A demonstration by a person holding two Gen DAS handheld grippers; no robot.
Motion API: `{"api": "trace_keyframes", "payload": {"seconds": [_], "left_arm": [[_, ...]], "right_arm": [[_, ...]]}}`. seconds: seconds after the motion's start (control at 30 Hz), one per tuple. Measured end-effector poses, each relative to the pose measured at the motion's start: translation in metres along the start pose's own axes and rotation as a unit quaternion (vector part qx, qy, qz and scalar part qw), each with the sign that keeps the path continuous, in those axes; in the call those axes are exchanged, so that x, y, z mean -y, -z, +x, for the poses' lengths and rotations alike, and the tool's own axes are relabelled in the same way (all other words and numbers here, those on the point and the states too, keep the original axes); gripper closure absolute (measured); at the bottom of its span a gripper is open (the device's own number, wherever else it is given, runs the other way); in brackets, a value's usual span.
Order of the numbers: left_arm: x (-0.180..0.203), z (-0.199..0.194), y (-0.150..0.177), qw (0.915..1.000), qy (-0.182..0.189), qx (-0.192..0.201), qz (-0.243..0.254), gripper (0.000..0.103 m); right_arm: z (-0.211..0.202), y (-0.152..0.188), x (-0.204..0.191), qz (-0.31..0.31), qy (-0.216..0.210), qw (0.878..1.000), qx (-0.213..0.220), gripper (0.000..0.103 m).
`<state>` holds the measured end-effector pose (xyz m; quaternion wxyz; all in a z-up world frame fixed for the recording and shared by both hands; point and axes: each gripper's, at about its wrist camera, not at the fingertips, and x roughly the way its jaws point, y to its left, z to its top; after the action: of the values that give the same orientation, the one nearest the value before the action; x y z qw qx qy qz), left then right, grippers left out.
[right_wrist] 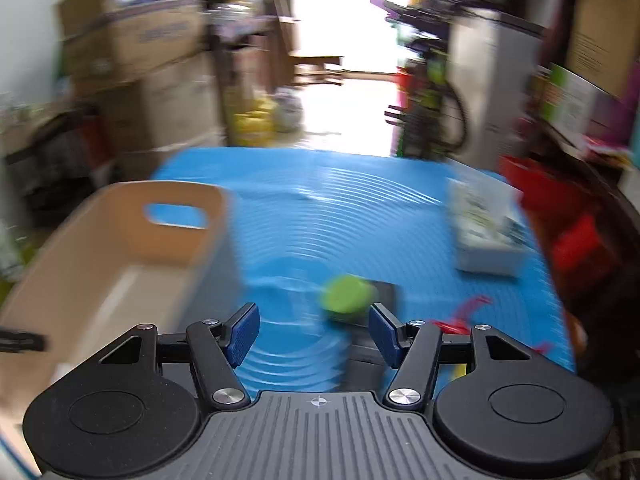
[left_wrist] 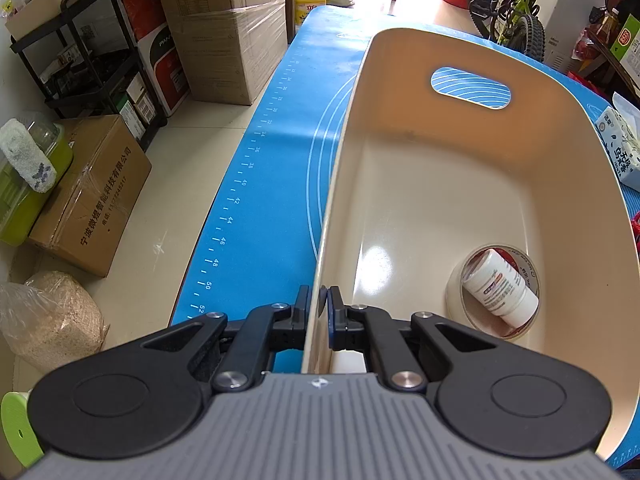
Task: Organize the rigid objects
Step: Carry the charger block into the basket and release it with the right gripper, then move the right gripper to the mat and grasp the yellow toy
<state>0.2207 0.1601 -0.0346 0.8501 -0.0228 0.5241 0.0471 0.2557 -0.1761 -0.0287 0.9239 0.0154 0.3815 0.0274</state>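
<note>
Left gripper (left_wrist: 323, 304): my jaws are clamped on the near rim of one cream bin (left_wrist: 460, 128), one finger outside the wall and one inside. Ahead and to the right of these fingers, on the bin floor, lies one tape roll (left_wrist: 456, 292) with one white bottle (left_wrist: 500, 288) resting tilted inside its ring. One handle cut-out shows in the far wall. The bin stands on one blue mat (left_wrist: 272, 168); beyond its right rim sits one tissue pack (left_wrist: 620, 148).

Right gripper (right_wrist: 314, 332): my jaws stand about half open with nothing between the pads; no earlier view is available and this view is motion-blurred. Just ahead, near the right finger, one green disc-shaped object (right_wrist: 346, 294) sits on a dark item I cannot identify. One red object (right_wrist: 466, 312) lies right of the fingers. Left of them stands the bin; farther ahead to the right is the tissue pack.
</note>
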Motion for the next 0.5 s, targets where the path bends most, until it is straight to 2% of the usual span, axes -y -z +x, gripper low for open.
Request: {"api": "trace_keyframes", "payload": {"seconds": [0.23,0.37,0.5], "left_arm": [[0.001,0.001,0.001,1.0000,-0.002,0.000,0.001,0.094],[0.001,0.001,0.001,1.0000,-0.003,0.000,0.001,0.094],[0.001,0.001,0.002,1.0000,-0.004,0.000,0.000,0.093]], "right_arm": [[0.035,0.017,0.057,0.060,0.084,0.994,-0.048,0.035],[0.055,0.030,0.080,0.089,0.101,0.987,-0.084,0.035],[0.067,0.041,0.093,0.103,0.112,0.983,-0.102,0.034]]}}
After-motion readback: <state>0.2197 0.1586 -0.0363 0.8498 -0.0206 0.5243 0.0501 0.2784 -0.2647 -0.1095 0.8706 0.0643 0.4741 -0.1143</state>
